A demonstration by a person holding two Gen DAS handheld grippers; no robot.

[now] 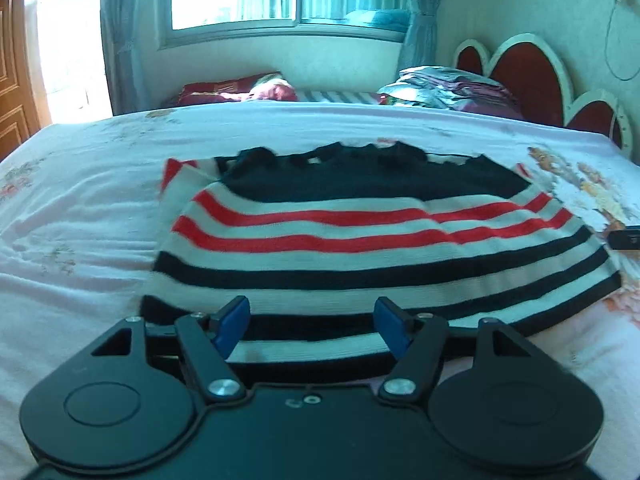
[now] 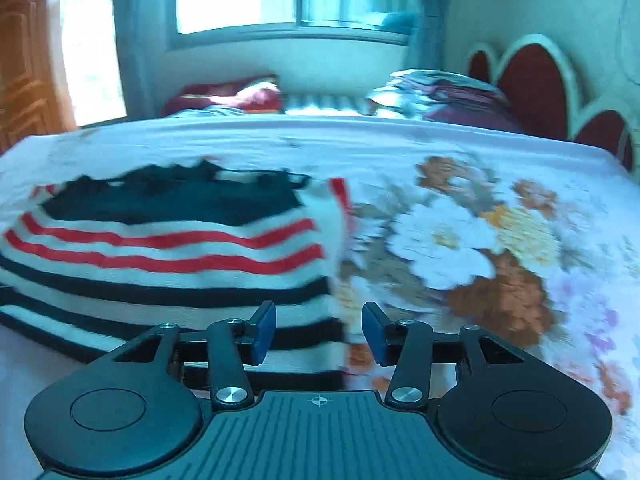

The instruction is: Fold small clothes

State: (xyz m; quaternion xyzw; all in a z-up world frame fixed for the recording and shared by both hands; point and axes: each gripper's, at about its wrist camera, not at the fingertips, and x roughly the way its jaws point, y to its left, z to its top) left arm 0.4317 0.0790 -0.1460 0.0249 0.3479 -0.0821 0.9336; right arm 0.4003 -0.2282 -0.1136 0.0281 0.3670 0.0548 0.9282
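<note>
Your striped sweater [image 1: 360,240] lies flat on the bed [image 1: 80,220], near hem just ahead of both grippers; its collar end is blurred. Your left gripper [image 1: 312,328] hangs released over the hem. Your right gripper [image 2: 319,332] is spread too, straddling the sweater's right edge, holding nothing.
</note>
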